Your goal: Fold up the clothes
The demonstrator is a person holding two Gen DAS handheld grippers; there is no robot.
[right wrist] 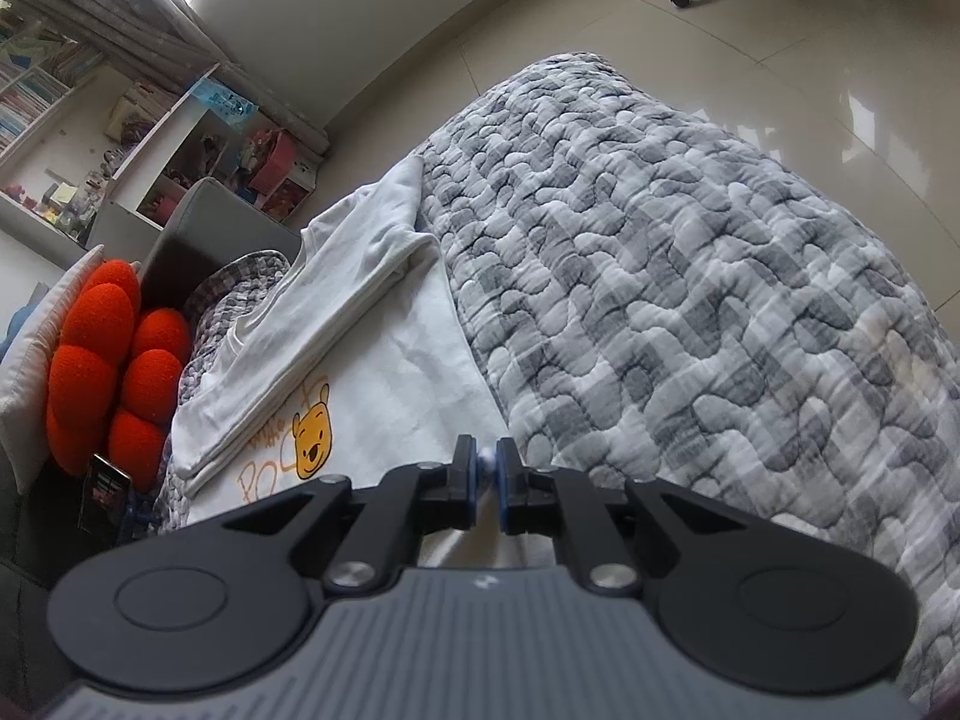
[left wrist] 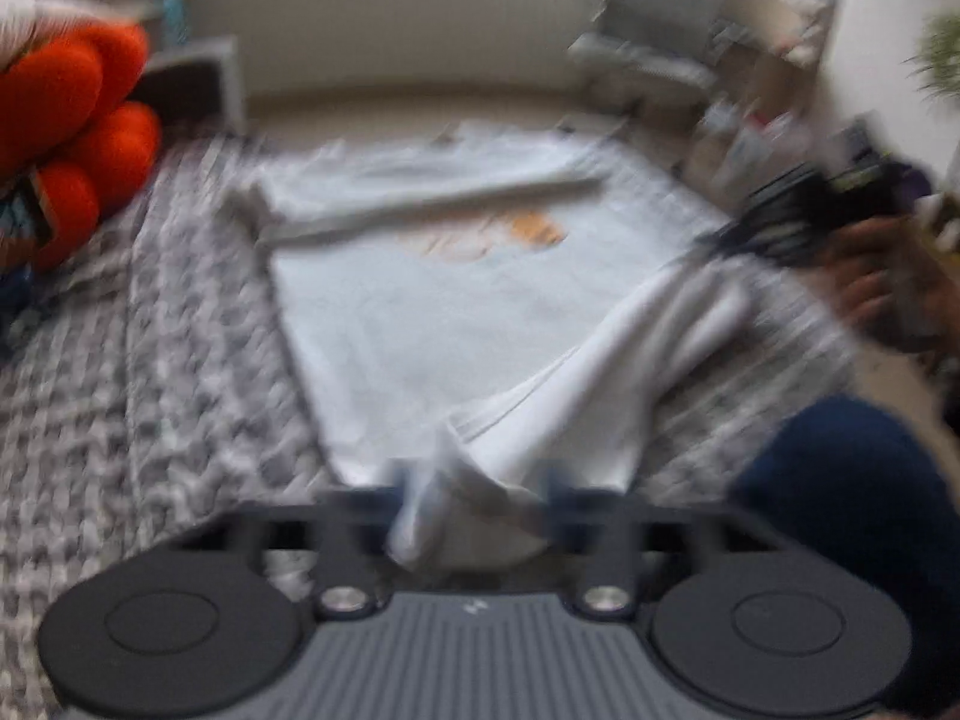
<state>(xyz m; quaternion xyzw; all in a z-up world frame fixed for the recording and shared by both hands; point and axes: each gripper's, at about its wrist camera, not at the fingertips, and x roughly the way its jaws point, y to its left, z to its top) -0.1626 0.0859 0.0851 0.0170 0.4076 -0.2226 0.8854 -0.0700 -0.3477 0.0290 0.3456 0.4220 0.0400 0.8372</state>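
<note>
My left gripper (left wrist: 474,492) seems, through the blur, to pinch a bunched hem corner of the white T-shirt (left wrist: 420,312), which lies spread on the grey quilt (right wrist: 690,300), one sleeve folded across its chest. My right gripper (right wrist: 489,468) is pressed together on the shirt's side edge, beside the bear print (right wrist: 312,438). Orange cushion (right wrist: 114,360) at the quilt's far corner.

Bed covered by a grey-and-white quilted blanket (right wrist: 690,276). Lying directly on it: a white T-shirt (right wrist: 384,384) with a yellow bear print, one sleeve folded across the body; at the head end, an orange, lobed cushion (right wrist: 114,360) beside the shirt's collar.
</note>
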